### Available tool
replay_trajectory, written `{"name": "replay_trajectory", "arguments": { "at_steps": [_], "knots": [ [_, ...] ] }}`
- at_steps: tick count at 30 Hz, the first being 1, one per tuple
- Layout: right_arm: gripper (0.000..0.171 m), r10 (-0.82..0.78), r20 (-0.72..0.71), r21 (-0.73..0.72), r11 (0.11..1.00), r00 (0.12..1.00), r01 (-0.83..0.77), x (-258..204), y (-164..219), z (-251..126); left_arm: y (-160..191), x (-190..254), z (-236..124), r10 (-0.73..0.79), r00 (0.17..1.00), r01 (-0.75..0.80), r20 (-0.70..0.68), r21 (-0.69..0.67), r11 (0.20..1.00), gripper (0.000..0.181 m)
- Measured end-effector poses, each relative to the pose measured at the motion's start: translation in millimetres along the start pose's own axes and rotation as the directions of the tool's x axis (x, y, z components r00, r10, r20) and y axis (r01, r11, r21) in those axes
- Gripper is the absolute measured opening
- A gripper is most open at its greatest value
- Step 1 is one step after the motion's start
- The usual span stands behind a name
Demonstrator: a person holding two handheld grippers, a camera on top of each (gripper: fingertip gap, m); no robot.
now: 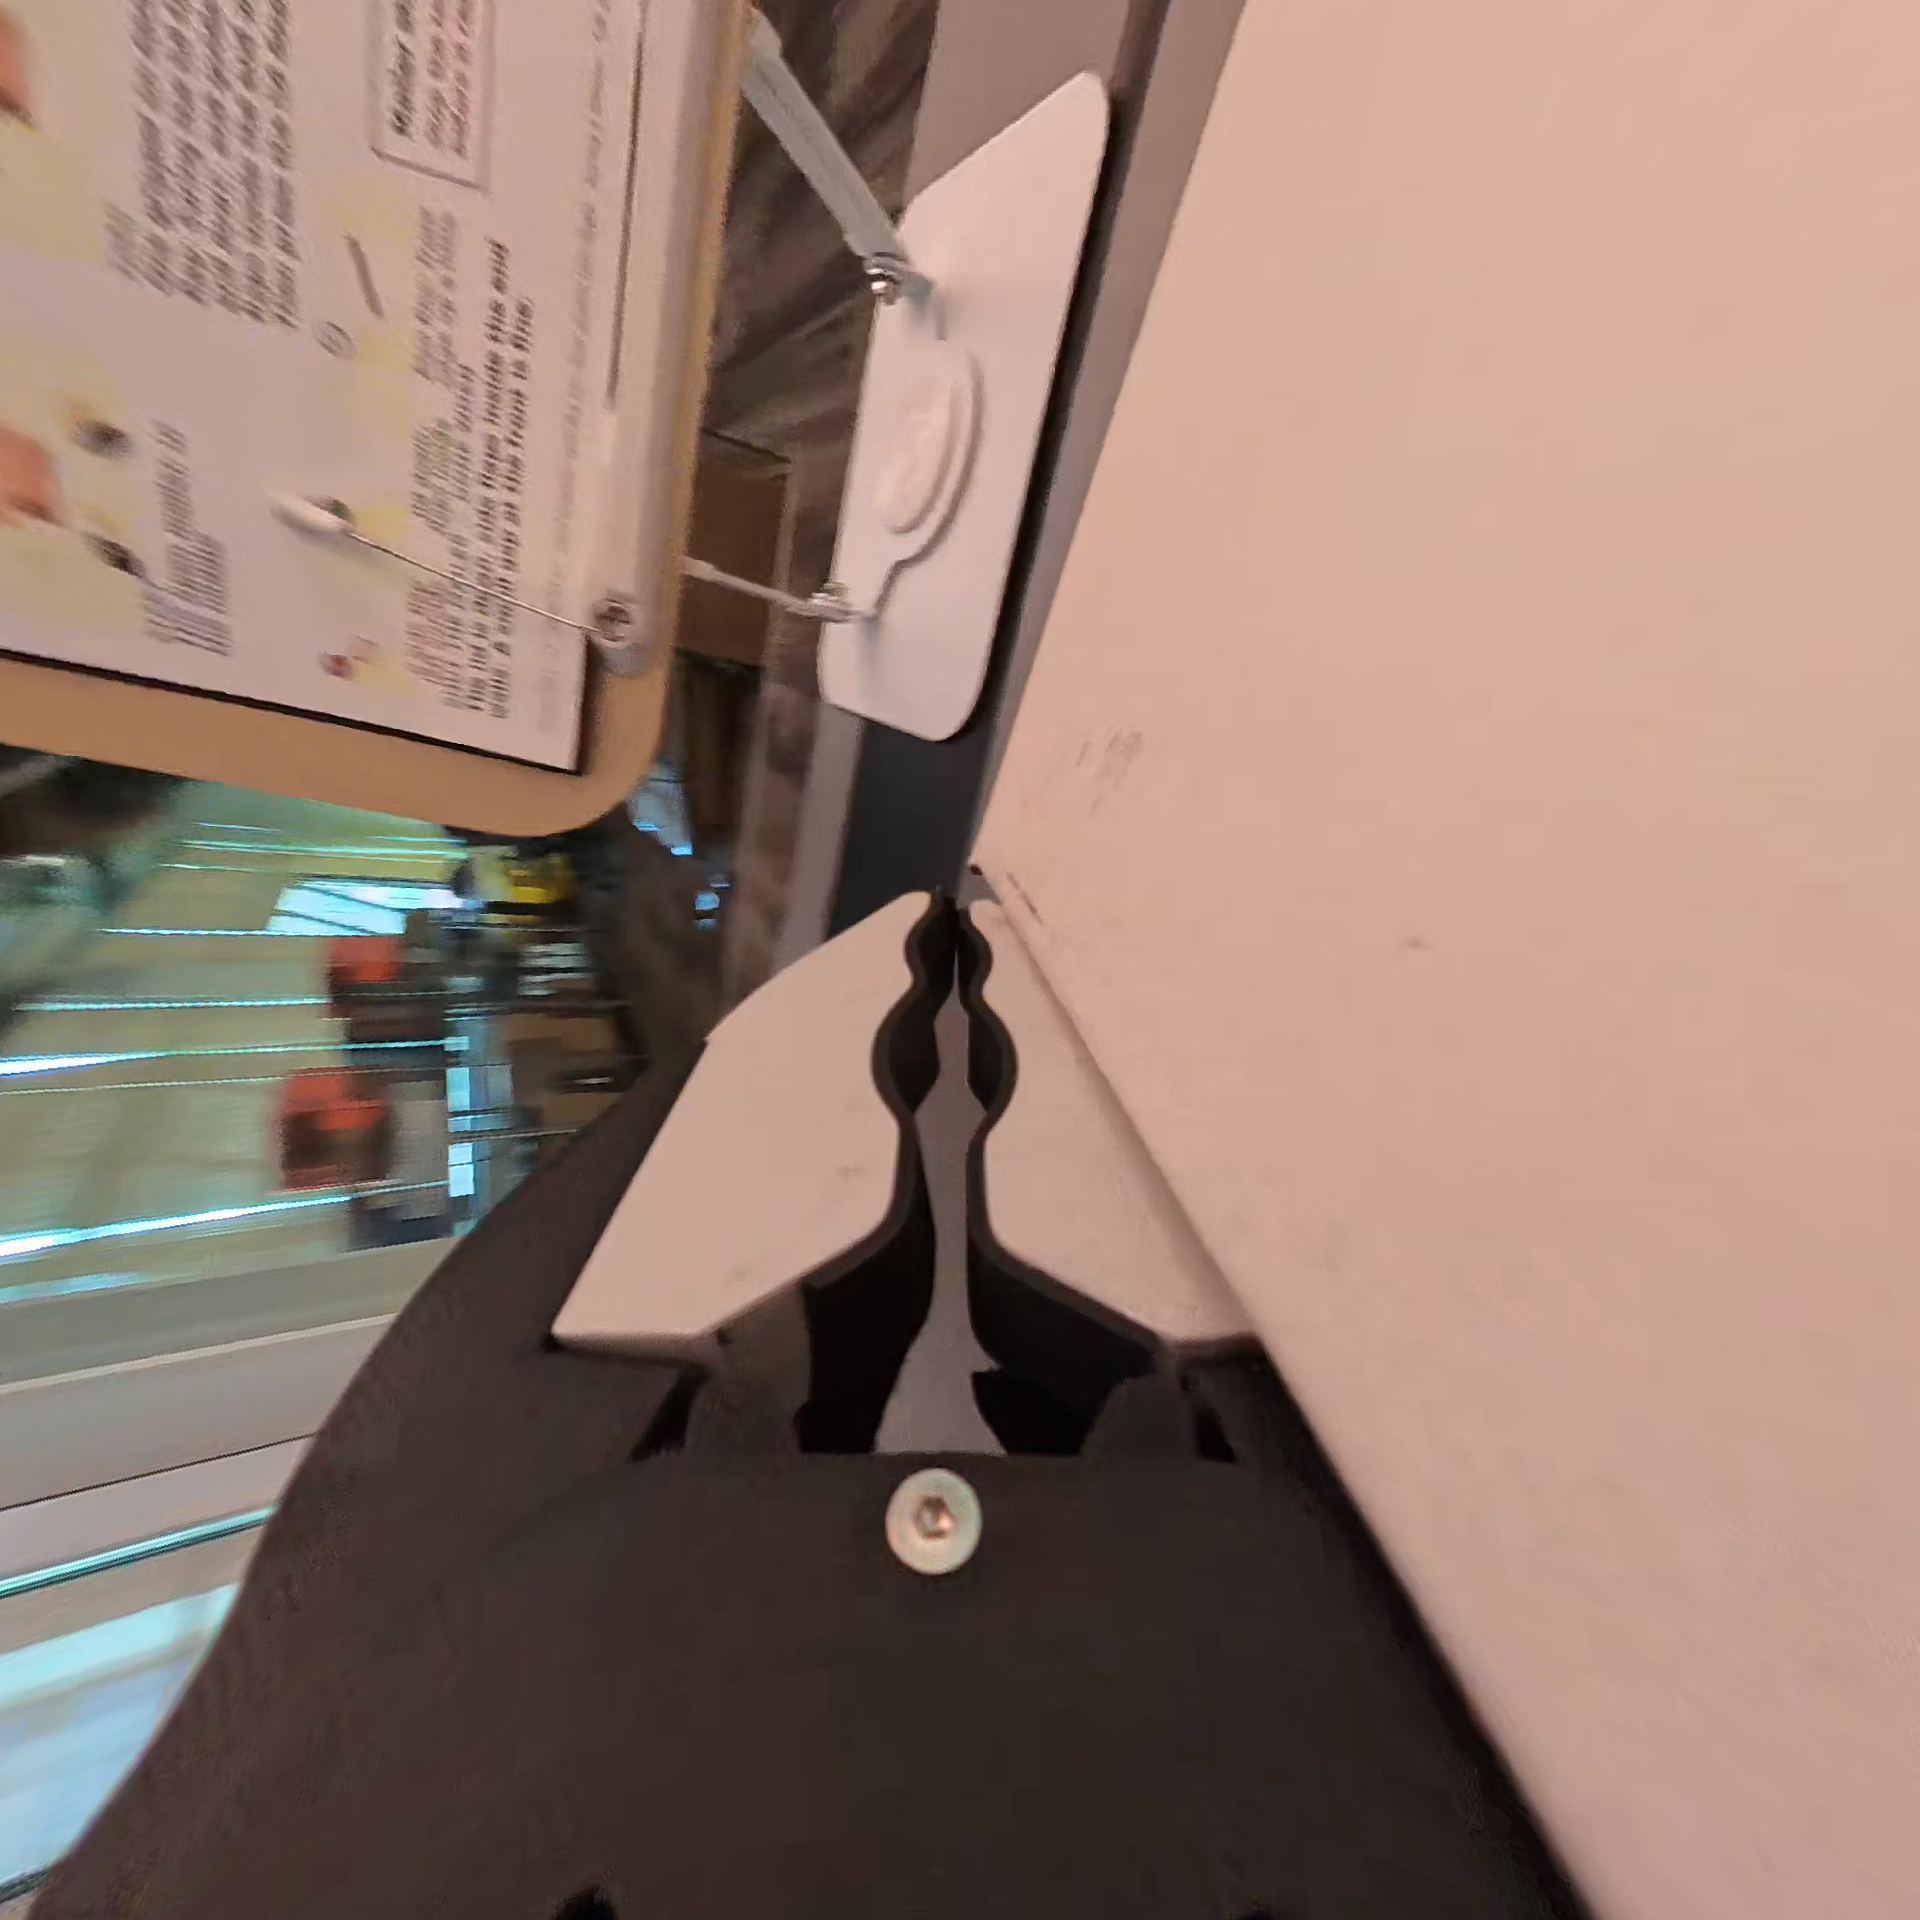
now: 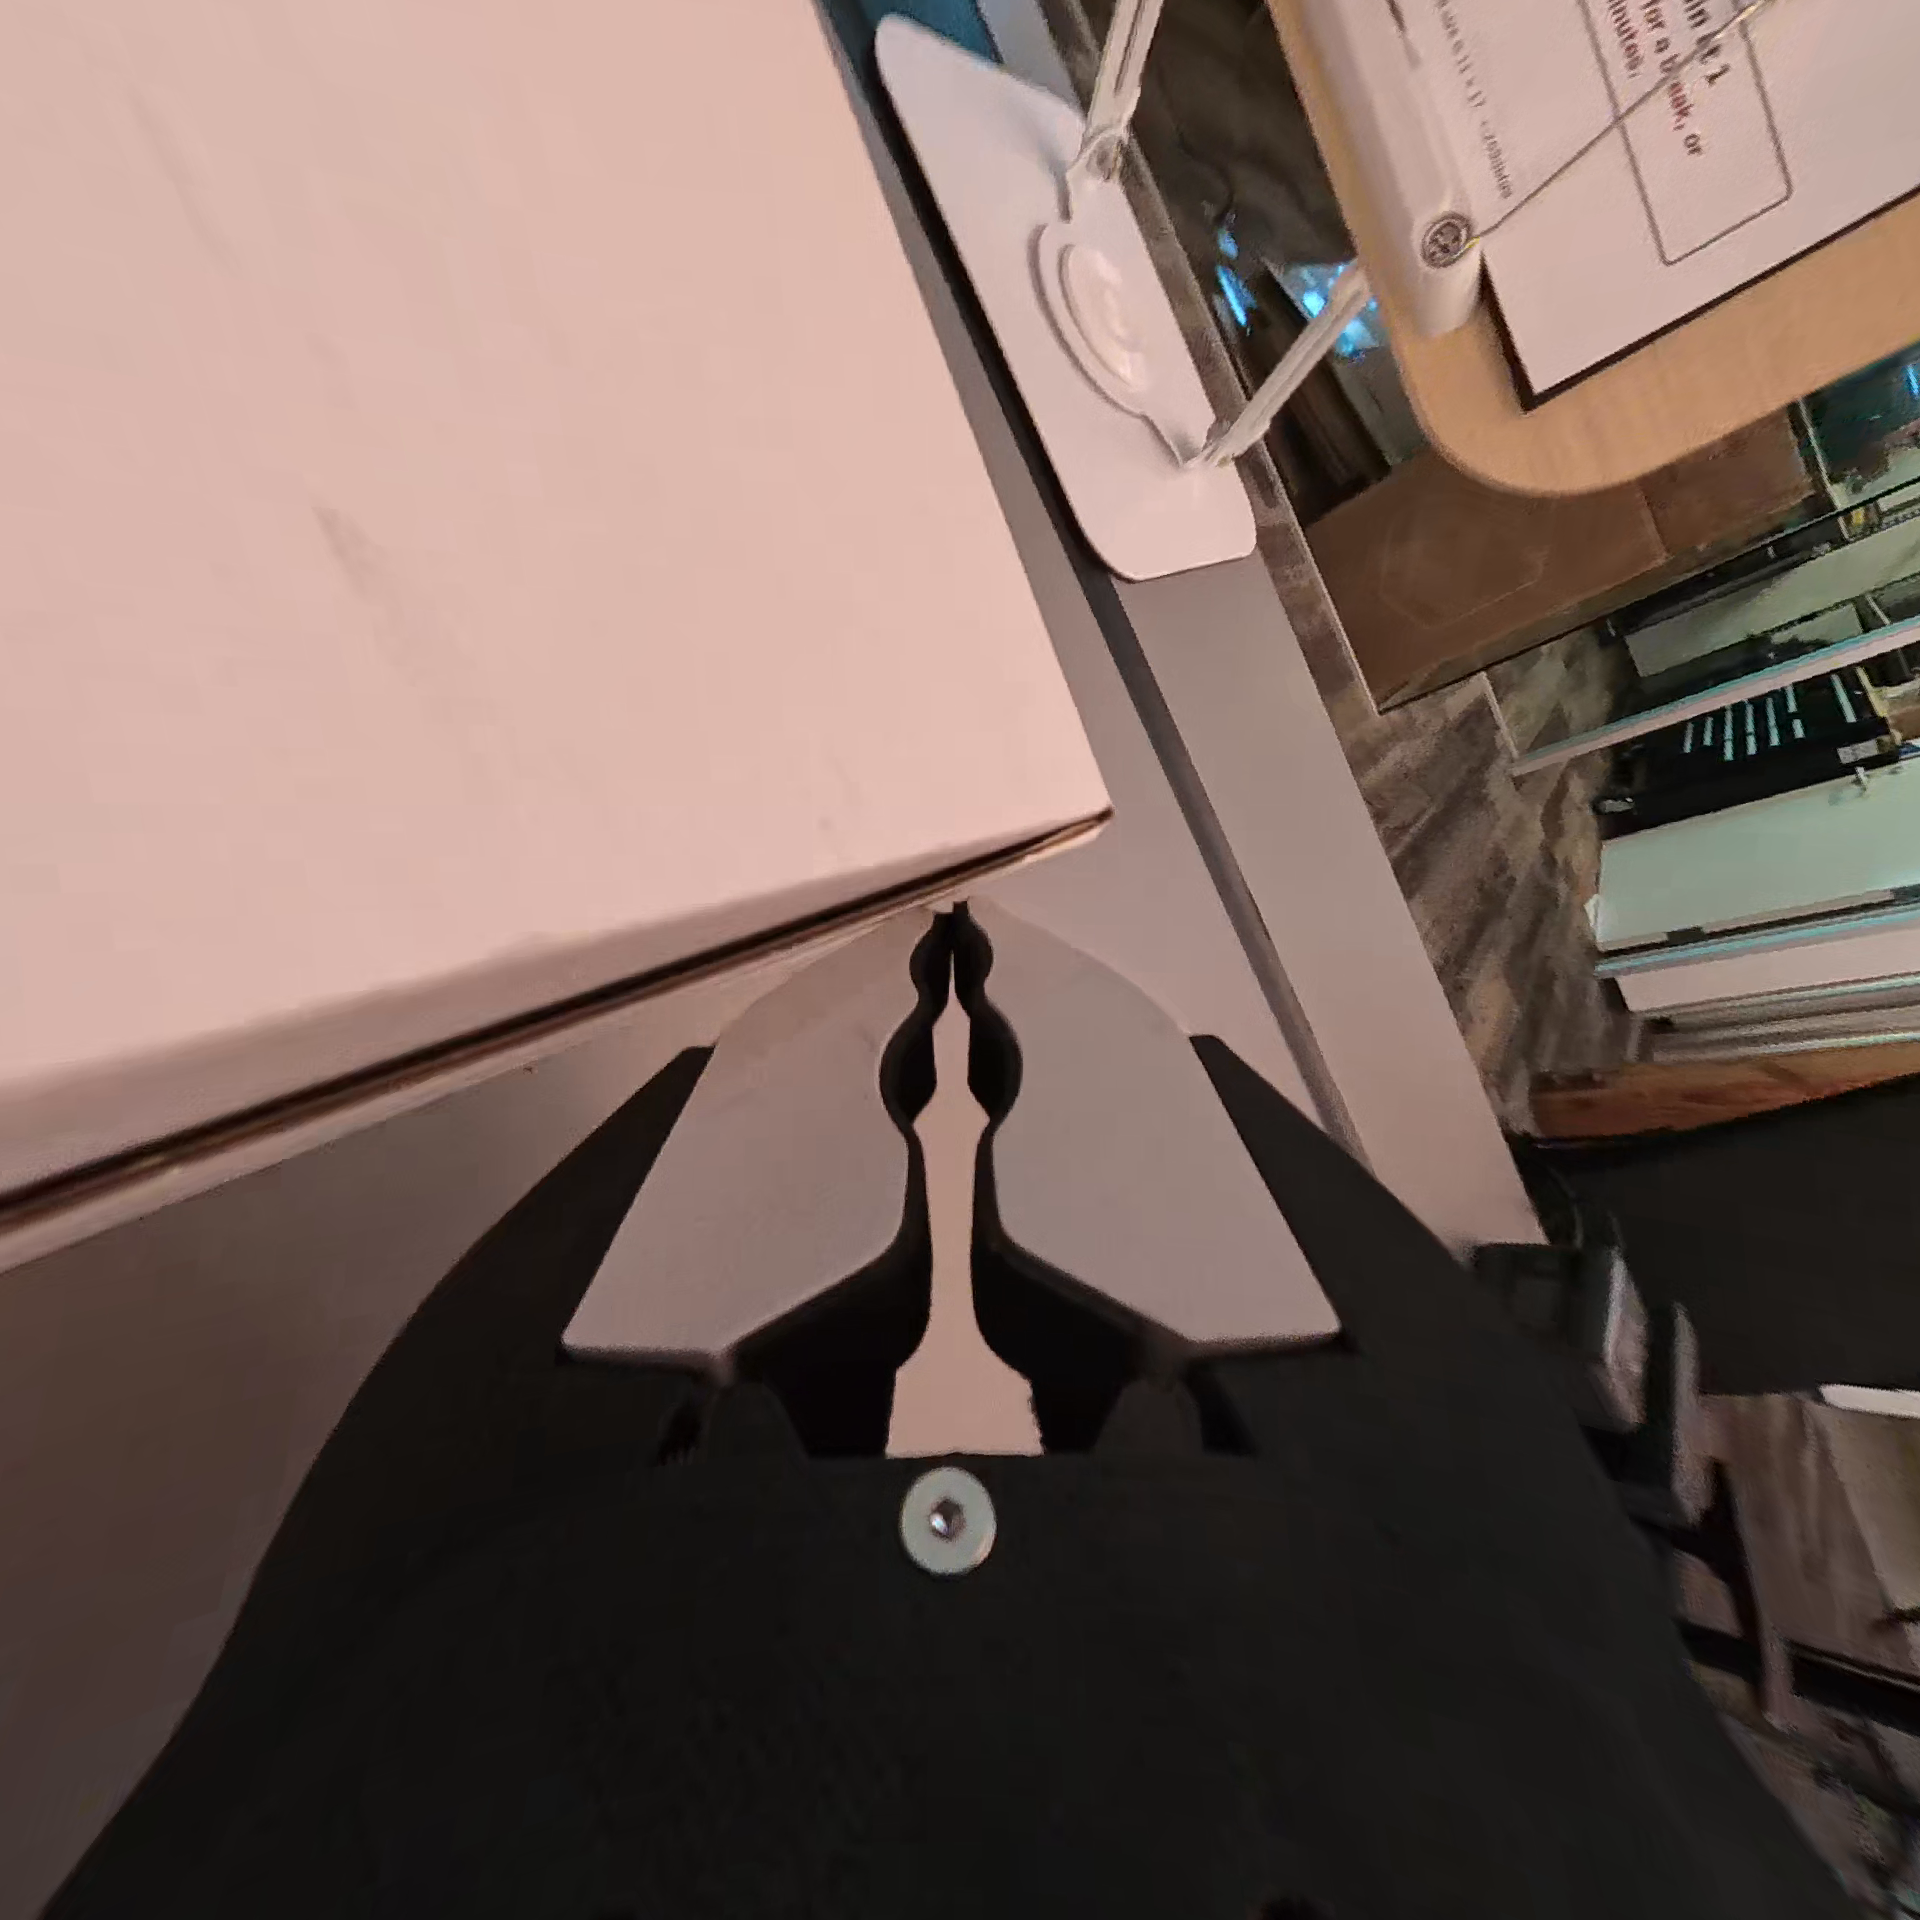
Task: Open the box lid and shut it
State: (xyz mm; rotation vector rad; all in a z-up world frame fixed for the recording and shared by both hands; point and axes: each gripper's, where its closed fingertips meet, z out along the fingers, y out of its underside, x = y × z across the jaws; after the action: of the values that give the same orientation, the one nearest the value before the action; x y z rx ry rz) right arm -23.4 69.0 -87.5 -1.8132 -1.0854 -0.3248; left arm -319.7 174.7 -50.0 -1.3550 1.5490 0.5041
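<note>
A large pale pinkish-white cardboard box fills the right of the left wrist view (image 1: 1455, 727) and the upper left of the right wrist view (image 2: 468, 468). A dark seam (image 2: 623, 997) runs along its front edge, under the lid. My left gripper (image 1: 951, 920) is shut, and its tips meet right at the box's near corner. My right gripper (image 2: 956, 920) is shut, and its tips touch the box just under the seam, near the right corner. I see nothing between either pair of pads.
The box sits on a grey table (image 2: 1195, 831). A white flat stand base (image 1: 935, 468) with metal rods carries a wooden-backed sign board (image 1: 312, 364) close behind the box; both also show in the right wrist view (image 2: 1101, 312). Floor and shelving lie beyond the table edge.
</note>
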Motion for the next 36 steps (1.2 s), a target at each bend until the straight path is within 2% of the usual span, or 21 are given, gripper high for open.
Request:
{"name": "replay_trajectory", "arguments": {
  "at_steps": [3,10,14,17,19,20,23,26,28,30,33,34,36],
  "knots": [
    [0.001,0.066,0.012,0.039,0.997,0.998,-0.067,0,1,1,-1,-5,-3,0.102,0.992,-0.100,0.078,-0.034,0.994,0.000],
    [0.001,0.097,-0.010,0.031,0.995,0.995,-0.097,-1,2,1,-1,-5,-5,0.091,0.993,-0.088,0.073,-0.047,0.995,0.000],
    [0.003,0.171,0.002,0.041,0.985,0.985,-0.171,-1,6,-3,6,-6,-5,-0.040,0.999,0.041,0.037,-0.026,0.999,0.000],
    [0.006,0.242,-0.018,0.053,0.969,0.970,-0.241,4,12,-12,8,-17,-11,-0.278,0.961,0.278,-0.017,0.049,0.959,0.000],
    [0.012,0.317,-0.039,0.083,0.946,0.948,-0.313,11,14,-21,5,-26,-20,-0.466,0.878,0.476,-0.113,0.101,0.873,0.004],
    [0.016,0.363,-0.045,0.100,0.929,0.931,-0.357,15,14,-26,3,-29,-26,-0.554,0.811,0.578,-0.190,0.113,0.808,0.010],
    [0.027,0.504,-0.053,0.182,0.854,0.862,-0.488,26,13,-45,-14,-48,-54,-0.716,0.544,0.831,-0.438,0.165,0.531,0.030],
    [0.040,0.651,-0.006,0.273,0.731,0.759,-0.625,28,11,-68,-25,-69,-90,-0.692,0.269,0.959,-0.669,0.123,0.254,0.053],
    [0.048,0.741,0.068,0.319,0.618,0.668,-0.719,23,9,-84,-29,-78,-113,-0.625,0.123,0.990,-0.771,0.054,0.129,0.067],
    [0.057,0.797,0.167,0.373,0.494,0.580,-0.786,16,4,-107,-30,-82,-136,-0.576,0.065,0.997,-0.815,0.027,0.075,0.076],
    [0.066,0.795,0.318,0.486,0.332,0.517,-0.809,1,-13,-155,-28,-69,-165,-0.585,0.119,0.990,-0.802,0.055,0.126,0.080],
    [0.068,0.776,0.344,0.503,0.323,0.528,-0.802,-9,-18,-169,-26,-59,-175,-0.601,0.157,0.983,-0.784,0.065,0.172,0.083],
    [0.073,0.744,0.327,0.508,0.382,0.583,-0.772,-33,-27,-186,-19,-38,-192,-0.660,0.201,0.969,-0.724,0.049,0.241,0.092]
  ]
}}
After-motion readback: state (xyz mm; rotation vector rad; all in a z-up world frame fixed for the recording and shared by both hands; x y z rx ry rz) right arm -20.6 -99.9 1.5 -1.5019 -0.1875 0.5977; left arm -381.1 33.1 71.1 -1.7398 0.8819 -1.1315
